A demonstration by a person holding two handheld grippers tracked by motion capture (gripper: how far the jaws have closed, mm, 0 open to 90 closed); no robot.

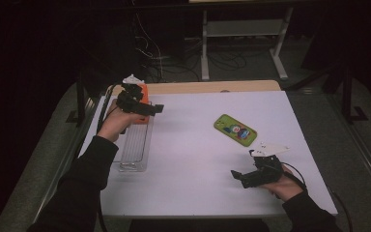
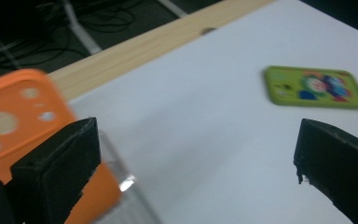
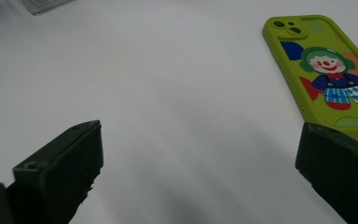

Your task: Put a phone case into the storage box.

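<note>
Far left of the high view: a person's left hand [image 1: 110, 124], dark sleeve, comes up from the lower left corner and holds the left gripper [image 1: 150, 109] in the upper left part of the frame, above the far end of a clear tray [image 1: 134, 145].

Clear tray: long, see-through, lying along the left edge of the white table [image 1: 193, 159]. An orange phone case [image 1: 142, 94] sits at the tray's far end, partly behind the gripper. In the left gripper view the same orange case [image 2: 14, 116], with its camera holes, shows at the left edge, just behind the left jaw; the tray's clear wall [image 2: 121, 186] shows at bottom centre.

Left gripper, state: jaws set wide apart, nothing between them but bare table.

Centre right: a green phone case [image 1: 235, 129] printed with a clown lies flat on the table, well apart from the tray. It shows blurred at the upper right of the left gripper view [image 2: 314, 87] and sharp at the upper right of the right gripper view [image 3: 328, 70], camera holes toward the top of the frame.

Lower right of the high view: the right hand [image 1: 286, 186] holds the right gripper [image 1: 235, 175], low over the table, near the green case but not touching it.

Right gripper, state: jaws spread wide, holding nothing; the green case lies just beyond the right jaw.
</note>
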